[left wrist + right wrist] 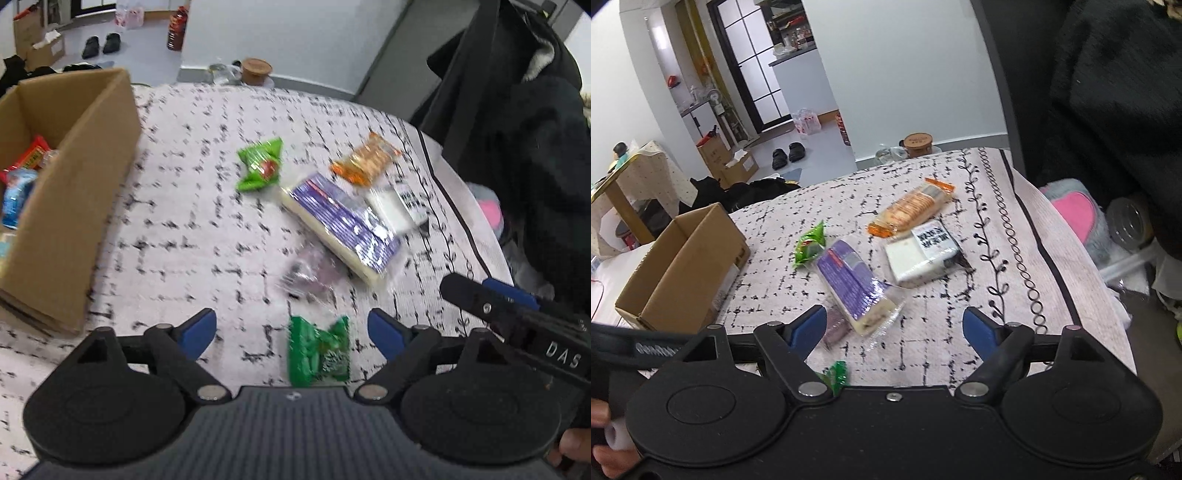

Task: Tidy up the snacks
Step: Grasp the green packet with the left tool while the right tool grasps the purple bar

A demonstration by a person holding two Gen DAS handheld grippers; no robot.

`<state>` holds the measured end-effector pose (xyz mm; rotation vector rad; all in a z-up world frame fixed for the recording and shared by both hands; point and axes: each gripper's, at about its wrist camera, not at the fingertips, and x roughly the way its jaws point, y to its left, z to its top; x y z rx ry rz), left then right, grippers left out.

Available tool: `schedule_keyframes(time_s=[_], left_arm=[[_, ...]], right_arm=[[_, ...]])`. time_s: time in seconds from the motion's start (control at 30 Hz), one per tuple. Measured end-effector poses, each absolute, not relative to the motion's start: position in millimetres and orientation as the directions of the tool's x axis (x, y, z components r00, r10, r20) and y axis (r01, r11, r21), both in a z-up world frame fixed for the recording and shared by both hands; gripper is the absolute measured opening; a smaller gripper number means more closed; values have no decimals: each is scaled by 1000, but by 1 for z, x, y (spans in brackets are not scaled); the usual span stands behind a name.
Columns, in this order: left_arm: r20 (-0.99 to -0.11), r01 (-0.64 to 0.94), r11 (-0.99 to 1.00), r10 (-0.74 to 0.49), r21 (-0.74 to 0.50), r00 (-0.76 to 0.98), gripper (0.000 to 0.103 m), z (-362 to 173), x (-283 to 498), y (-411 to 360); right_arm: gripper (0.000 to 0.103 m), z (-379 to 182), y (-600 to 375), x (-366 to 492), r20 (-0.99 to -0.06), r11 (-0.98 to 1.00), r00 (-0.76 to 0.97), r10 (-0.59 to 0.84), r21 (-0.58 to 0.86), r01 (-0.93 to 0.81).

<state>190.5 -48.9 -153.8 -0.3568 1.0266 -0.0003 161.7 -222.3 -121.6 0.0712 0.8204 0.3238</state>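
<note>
Dark green snack packet (pixel 319 350) sits right under my left gripper (pixel 291 330), lying flat on the patterned tablecloth (pixel 192 206) between the blue fingertips (pixel 197 330), pads spread wide and not touching it; in the right wrist view only its corner (pixel 837 373) peeks out by the gripper body. My right gripper (pixel 895 326) is spread too, nothing pinched, with the near end of the purple-wrapped bar (pixel 855 288) and a small clear wrapper with dark filling (pixel 834 325) just ahead of its left pad. Left view shows that clear wrapper (pixel 310 275) blurred, between the dark green packet and the purple bar (pixel 343 225). Beyond the bar: light green packet (pixel 260 166) toward the box side, orange cracker pack (pixel 365 158) at the far side, white block with black label (pixel 923 254) touching the bar's right side. Cardboard box (pixel 70 206) stands open at the left edge of the cloth, well apart from the loose snacks, with red (pixel 33 157) and blue packets (pixel 16 195) already inside. Right gripper's arm (pixel 517 314) pokes into the left view at lower right. Dark clothing (pixel 1108 92) hangs at the right
</note>
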Motion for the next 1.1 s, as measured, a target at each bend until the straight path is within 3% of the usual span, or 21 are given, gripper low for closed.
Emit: schedule_keyframes(time_s=[0.43, 0.53, 0.6, 1.1], left_arm=[[-872, -154, 946, -189, -285, 452, 65, -190, 198, -74], [-873, -158, 951, -167, -265, 458, 41, -189, 198, -75], [-873, -156, 949, -176, -273, 455, 36, -188, 199, -73], [-849, -201, 945, -124, -259, 513, 34, -166, 198, -37]], right_arm=[[78, -131, -230, 161, -729, 951, 616, 298, 174, -254], [78, -132, -228, 160, -728, 949, 615, 302, 169, -266], [78, -132, -225, 161, -725, 947, 617, 306, 164, -278], [78, -131, -201, 178, -694, 932, 639, 333, 141, -333]])
